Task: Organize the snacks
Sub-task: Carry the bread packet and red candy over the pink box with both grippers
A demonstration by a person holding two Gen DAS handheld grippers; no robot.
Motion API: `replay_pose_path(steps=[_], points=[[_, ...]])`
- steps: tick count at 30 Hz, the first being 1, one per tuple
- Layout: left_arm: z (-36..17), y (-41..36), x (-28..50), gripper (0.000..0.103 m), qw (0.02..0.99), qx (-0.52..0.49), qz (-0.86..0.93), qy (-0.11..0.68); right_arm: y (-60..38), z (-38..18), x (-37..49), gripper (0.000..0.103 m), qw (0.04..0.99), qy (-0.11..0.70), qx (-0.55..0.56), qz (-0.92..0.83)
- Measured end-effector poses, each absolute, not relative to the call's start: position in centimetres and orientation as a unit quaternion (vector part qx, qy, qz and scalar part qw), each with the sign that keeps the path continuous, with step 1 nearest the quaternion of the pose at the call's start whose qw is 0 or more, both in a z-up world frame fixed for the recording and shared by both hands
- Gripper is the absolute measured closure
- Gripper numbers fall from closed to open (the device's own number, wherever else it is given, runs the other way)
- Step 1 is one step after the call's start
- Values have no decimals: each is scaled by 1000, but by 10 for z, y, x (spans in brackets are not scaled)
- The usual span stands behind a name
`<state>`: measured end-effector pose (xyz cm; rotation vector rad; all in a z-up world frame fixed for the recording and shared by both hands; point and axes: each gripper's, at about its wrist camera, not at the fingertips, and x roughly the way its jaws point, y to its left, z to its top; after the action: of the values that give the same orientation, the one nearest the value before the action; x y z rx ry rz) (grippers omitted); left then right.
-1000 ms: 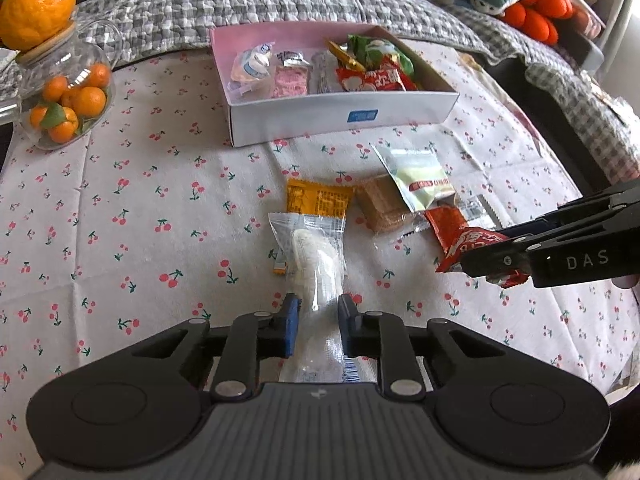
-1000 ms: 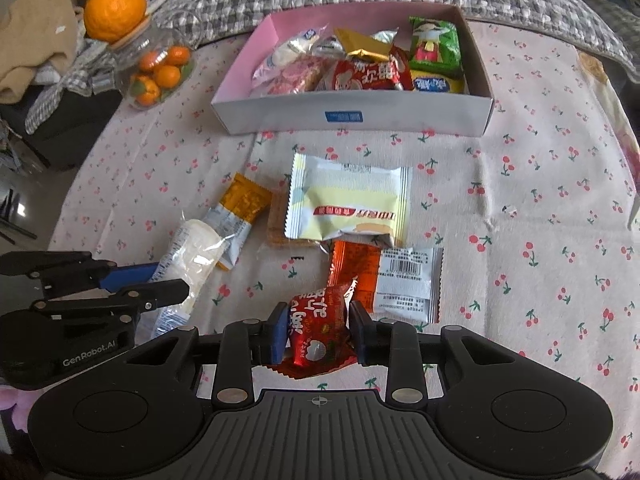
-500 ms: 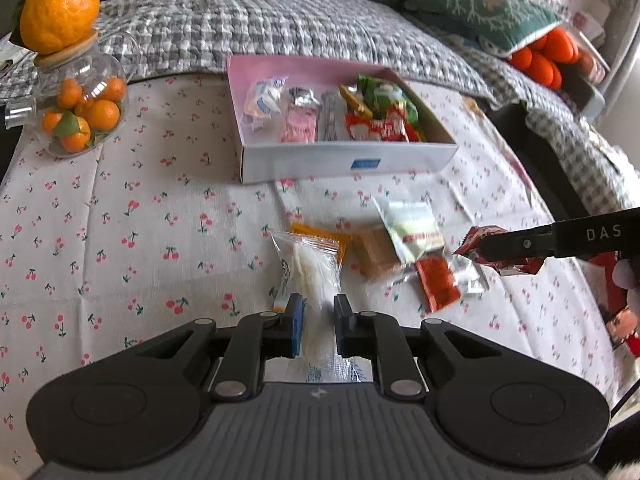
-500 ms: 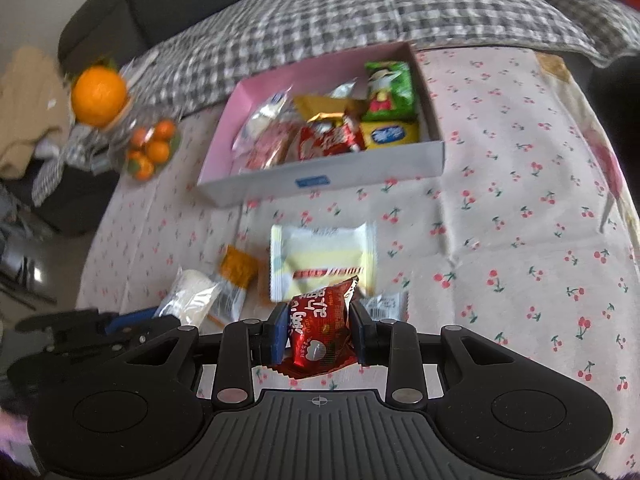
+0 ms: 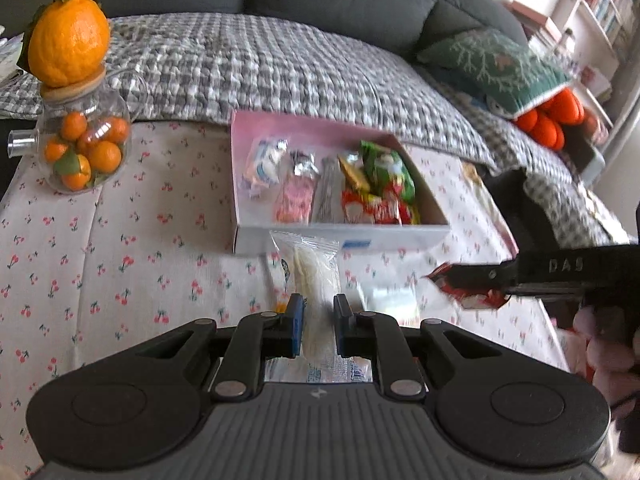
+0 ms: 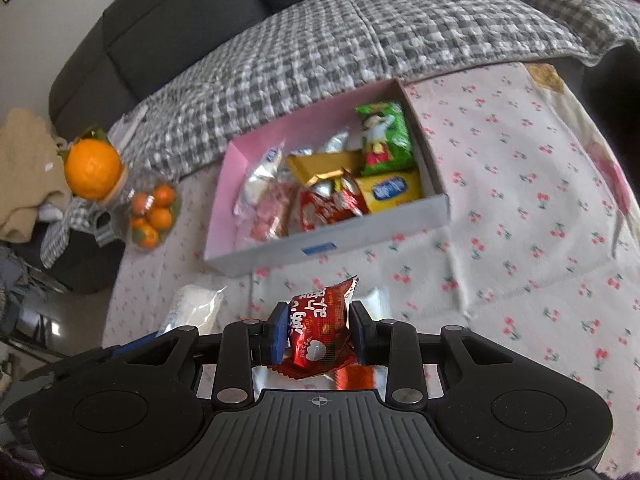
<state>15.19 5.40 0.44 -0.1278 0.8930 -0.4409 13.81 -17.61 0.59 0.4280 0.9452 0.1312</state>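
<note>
We are pinching a clear plastic packet of white snack in our left tongs; our right tongs are gripping a shiny red foil packet; both are hanging above the cherry-print tabletop, near the pink-lined cardboard box.

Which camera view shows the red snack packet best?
The right wrist view: the red snack packet faces the lens, its print visible, clamped in the right gripper. The left wrist view shows only blurred edges behind that gripper.
</note>
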Motion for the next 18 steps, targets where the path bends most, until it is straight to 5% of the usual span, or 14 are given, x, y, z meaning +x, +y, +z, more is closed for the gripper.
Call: replay_pose_path(steps=[18], points=[[9, 31, 214, 89, 899, -77, -172, 395, -211, -1, 195, 72, 875, 373, 305, 34]])
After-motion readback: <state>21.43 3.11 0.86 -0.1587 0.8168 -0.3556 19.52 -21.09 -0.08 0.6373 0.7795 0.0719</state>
